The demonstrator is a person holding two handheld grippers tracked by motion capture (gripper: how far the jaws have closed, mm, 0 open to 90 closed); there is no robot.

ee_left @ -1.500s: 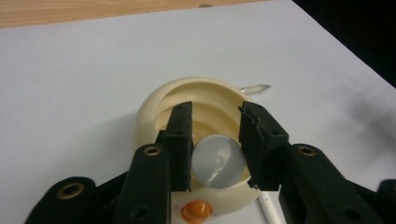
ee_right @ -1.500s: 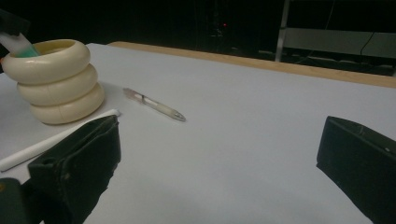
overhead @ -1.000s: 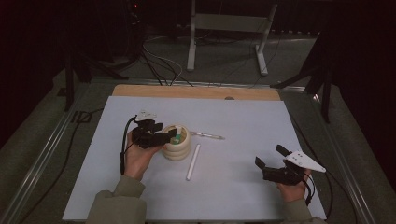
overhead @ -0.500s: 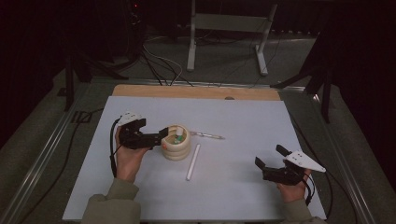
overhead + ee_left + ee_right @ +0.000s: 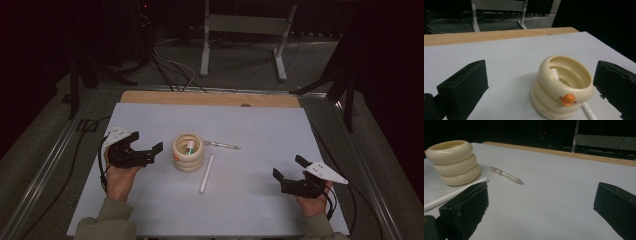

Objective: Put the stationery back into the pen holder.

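White table [image 5: 260,125] under dark room, my left gripper [image 5: 152,151] just left of cream holder [image 5: 188,152], jaws just opened wide, nothing between, white stick [image 5: 206,173] right of holder, pen [image 5: 222,145] beyond, right gripper [image 5: 286,171] near right, jaws spread, empty

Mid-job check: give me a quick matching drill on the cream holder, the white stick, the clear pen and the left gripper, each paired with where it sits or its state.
Things:
1. cream ring-shaped holder
2. white stick
3. clear pen
4. left gripper

Places or states:
A. lies flat on the sheet, right of the holder, on its far side
B. jaws open, nothing between them, left of the holder
C. stands upright with something inside it
D. lies flat on the sheet, right of the holder, nearer the person

Pairs: 1-C, 2-D, 3-A, 4-B
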